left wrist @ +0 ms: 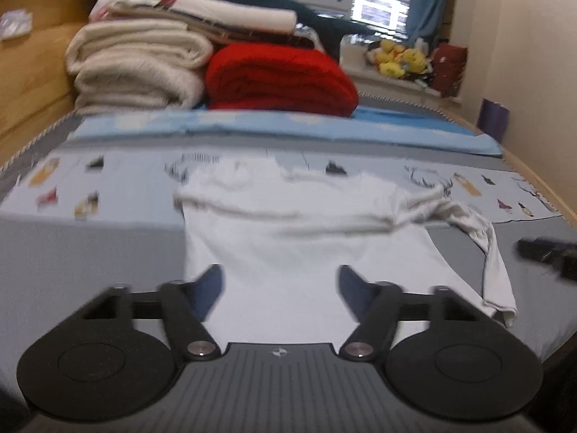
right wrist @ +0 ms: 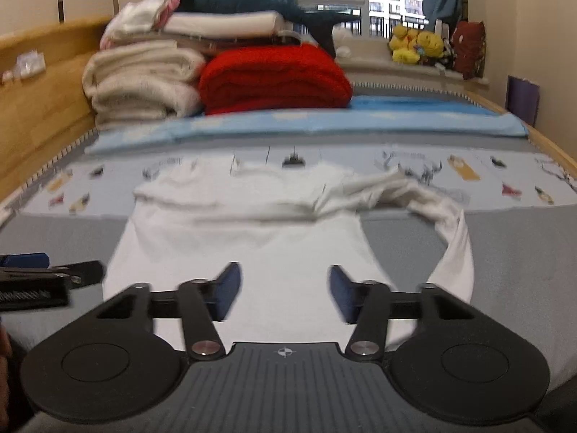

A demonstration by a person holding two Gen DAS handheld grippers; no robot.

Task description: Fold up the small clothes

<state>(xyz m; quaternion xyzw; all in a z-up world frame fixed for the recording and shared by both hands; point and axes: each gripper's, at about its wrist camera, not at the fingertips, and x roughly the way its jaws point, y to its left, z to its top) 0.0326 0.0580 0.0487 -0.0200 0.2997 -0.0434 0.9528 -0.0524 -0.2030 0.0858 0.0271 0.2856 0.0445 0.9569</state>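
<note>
A small white long-sleeved top (left wrist: 288,238) (right wrist: 252,238) lies flat on the grey bed cover, its upper part folded down in a rumpled band. One sleeve (left wrist: 494,252) (right wrist: 458,238) trails in a loop to the right. My left gripper (left wrist: 279,278) hovers over the near hem, open, with nothing between its blue pads. My right gripper (right wrist: 283,274) is also over the near hem, open and empty. One dark, blurred finger of the right gripper (left wrist: 548,256) shows at the right edge of the left wrist view. The left gripper's fingers (right wrist: 83,270) show at the left edge of the right wrist view.
Behind the top lie a patterned pale sheet (left wrist: 108,187) and a blue cloth strip (left wrist: 288,130). Farther back stand stacked cream blankets (left wrist: 137,68) and a red blanket (left wrist: 277,79). A wooden headboard (left wrist: 32,72) runs along the left; yellow plush toys (right wrist: 414,47) sit on the sill.
</note>
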